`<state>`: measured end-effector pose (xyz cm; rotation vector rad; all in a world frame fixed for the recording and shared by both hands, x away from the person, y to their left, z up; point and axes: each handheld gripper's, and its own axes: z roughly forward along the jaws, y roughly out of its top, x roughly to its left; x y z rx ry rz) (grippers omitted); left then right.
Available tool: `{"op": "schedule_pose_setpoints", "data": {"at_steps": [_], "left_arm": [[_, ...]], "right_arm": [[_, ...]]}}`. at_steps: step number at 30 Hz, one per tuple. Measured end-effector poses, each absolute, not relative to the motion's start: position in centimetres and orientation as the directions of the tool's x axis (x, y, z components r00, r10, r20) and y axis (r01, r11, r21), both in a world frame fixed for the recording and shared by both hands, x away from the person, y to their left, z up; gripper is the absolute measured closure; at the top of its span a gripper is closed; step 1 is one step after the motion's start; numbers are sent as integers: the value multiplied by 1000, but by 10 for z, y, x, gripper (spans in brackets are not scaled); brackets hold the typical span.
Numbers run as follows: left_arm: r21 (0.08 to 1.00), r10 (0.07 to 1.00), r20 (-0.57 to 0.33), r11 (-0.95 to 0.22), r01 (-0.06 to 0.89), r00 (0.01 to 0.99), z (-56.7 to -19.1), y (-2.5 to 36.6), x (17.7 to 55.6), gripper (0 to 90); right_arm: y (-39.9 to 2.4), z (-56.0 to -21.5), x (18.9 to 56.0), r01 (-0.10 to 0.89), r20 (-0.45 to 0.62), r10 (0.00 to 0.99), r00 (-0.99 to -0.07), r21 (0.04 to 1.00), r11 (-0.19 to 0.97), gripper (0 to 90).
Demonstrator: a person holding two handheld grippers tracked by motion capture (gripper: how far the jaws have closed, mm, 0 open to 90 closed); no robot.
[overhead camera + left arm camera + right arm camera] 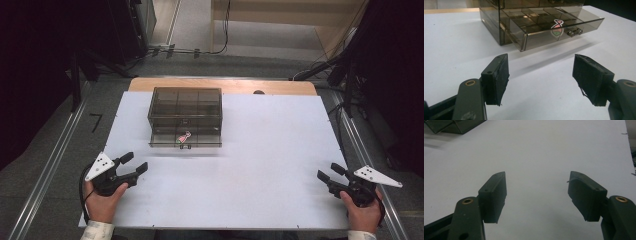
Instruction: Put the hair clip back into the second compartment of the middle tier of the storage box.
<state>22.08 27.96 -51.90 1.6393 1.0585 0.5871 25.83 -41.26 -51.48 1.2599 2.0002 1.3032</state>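
Note:
A smoky see-through drawer box (pixel 185 106) stands at the back left of the white board (pixel 265 150). Its bottom drawer (pixel 186 138) is pulled out, and a small pink and green item (pixel 183 136) lies inside near the front. In the left gripper view that drawer (pixel 554 30) has a metal knob (pixel 574 32) and the pink item (pixel 556 26) behind its front wall. My left gripper (pixel 135 163) is open, in front of the box and a little left of it. My right gripper (pixel 330 171) is open near the board's right front corner, with bare board between its jaws.
The board lies on a wooden table (pixel 280 87) whose far edge shows behind it. Metal rails (pixel 47 170) run along both sides on the floor. Dark stands and cables (pixel 340 70) are at the back right. A corner of the box (pixel 451 126) shows at the top left of the right gripper view.

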Motion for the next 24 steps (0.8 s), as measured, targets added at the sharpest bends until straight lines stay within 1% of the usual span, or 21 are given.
{"op": "schedule_pose_setpoints", "data": {"at_steps": [6,13,19,24], "left_arm": [[940,864,-134,-45,339,485,-520,284,216,279],[946,864,-116,-54,320,490,-521,285,215,272],[951,864,-137,-22,309,484,-521,288,214,271],[961,861,-141,-1,278,489,-522,290,210,246]], "right_arm": [[-413,-515,258,451,111,866,-488,881,141,303],[-412,-515,258,451,111,866,-487,881,141,303],[-413,-515,258,452,112,866,-487,881,140,302],[-412,-515,258,452,111,866,-487,881,141,302]]}}
